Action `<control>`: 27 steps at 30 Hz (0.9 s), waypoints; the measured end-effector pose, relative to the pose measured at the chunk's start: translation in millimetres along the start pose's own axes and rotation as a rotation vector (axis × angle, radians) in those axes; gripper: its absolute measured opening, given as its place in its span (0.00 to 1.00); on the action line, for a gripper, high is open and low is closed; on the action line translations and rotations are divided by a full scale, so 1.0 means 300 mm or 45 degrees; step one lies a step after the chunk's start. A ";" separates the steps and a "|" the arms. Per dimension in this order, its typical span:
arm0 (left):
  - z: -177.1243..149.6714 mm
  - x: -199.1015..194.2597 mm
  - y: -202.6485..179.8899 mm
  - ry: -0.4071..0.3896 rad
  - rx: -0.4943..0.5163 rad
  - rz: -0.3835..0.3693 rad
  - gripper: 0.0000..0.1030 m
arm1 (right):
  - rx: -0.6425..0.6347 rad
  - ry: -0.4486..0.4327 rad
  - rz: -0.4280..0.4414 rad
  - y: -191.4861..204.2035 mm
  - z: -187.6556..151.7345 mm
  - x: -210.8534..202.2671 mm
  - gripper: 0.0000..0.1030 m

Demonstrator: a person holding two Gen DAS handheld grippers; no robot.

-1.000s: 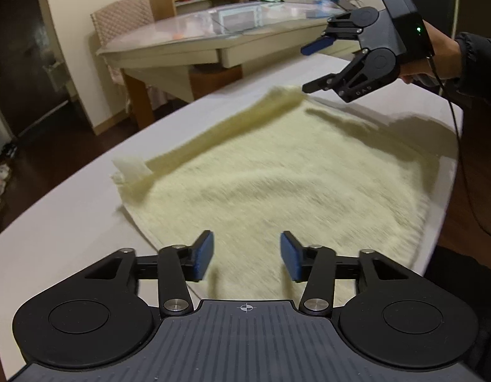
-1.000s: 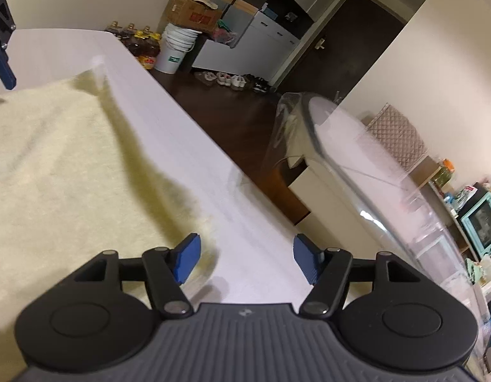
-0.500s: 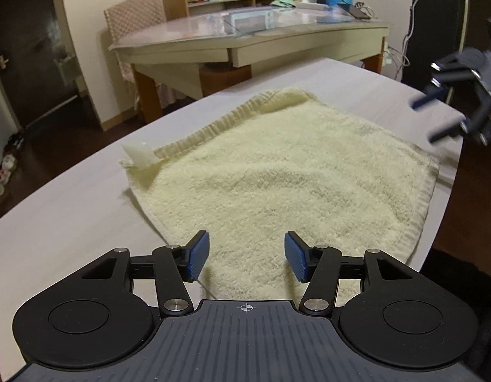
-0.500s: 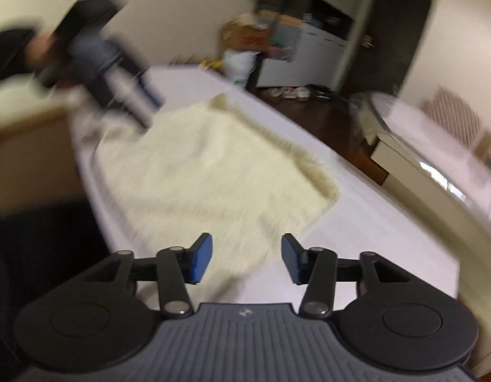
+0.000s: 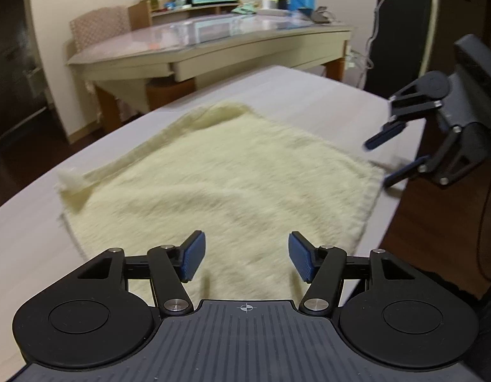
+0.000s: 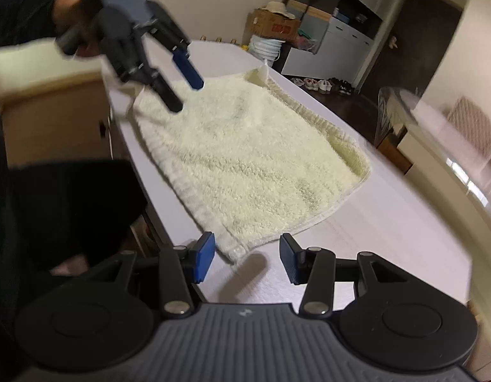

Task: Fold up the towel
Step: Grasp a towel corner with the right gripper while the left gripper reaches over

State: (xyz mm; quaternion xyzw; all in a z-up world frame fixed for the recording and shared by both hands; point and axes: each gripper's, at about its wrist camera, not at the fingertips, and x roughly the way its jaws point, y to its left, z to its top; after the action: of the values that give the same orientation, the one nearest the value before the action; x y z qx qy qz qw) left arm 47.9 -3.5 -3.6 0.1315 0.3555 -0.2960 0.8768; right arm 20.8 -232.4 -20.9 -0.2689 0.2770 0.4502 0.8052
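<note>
The table (image 5: 309,95) is the largest thing here, pale and long, and the towel (image 5: 220,184) lies spread flat on it, close to the near edge. The towel is cream and roughly rectangular. In the right wrist view its long axis runs away from the right gripper (image 6: 247,258), from the near corner just in front of the fingers toward the far end where the left gripper (image 6: 181,82) hangs over the other near-side corner.

So each gripper stands at one end of the same long edge, the one beside the person. The right gripper is the nearer one to its corner: the corner lies almost between the open fingers, a little to the left pad, touching the table. The left gripper (image 5: 245,261) is above the cloth, also with its fingers wide apart and holding nothing. In the left view the right gripper (image 5: 385,159) is seen open just beside the towel's edge.

The coming move is probably to pinch both near corners and carry them over to the far edge. No fold is made yet. The far left corner is curled up slightly.
</note>
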 end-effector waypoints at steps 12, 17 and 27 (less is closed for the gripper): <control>0.084 0.083 -0.113 -0.039 0.123 -0.108 0.65 | 0.284 -0.057 0.052 -0.042 0.003 -0.056 0.12; 0.087 0.065 -0.032 -0.069 0.019 -0.042 0.66 | 0.218 -0.076 0.025 -0.046 0.074 -0.099 0.12; 0.045 0.108 0.020 -0.055 -0.026 -0.042 0.66 | 0.087 -0.056 0.064 -0.105 0.256 -0.008 0.12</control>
State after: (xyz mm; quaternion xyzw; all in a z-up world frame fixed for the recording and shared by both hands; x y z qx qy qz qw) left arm 77.3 -18.4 -16.6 0.1103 0.3416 -0.3096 0.8805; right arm 62.9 -195.5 40.3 -0.2242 0.2811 0.4662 0.8083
